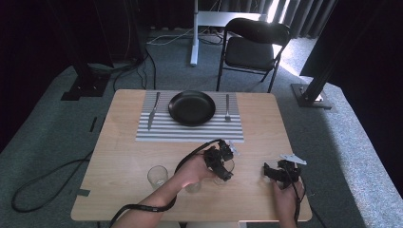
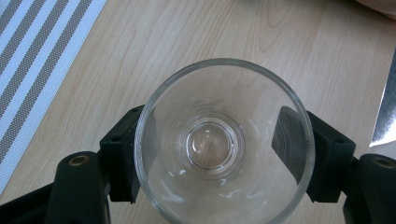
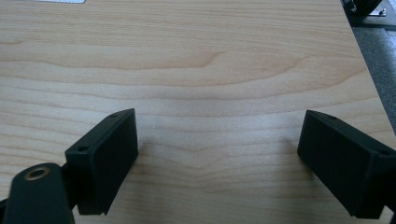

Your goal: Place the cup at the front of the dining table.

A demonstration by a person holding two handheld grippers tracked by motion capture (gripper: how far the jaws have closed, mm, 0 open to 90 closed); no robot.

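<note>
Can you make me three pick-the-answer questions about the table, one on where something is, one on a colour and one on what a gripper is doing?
1. Where is the knife?
A. left of the plate
B. on the plate
C. by the chair

2. What colour is the plate?
A. white
B. black
C. red

3. What is the right gripper doing?
A. squeezing a fork
B. holding a cup
C. open, holding nothing

Answers: 1 A, it lies on the striped placemat left of the plate. 2 B, the plate looks black in the high view. 3 C, its jaws stand wide apart over the bare table.
</note>
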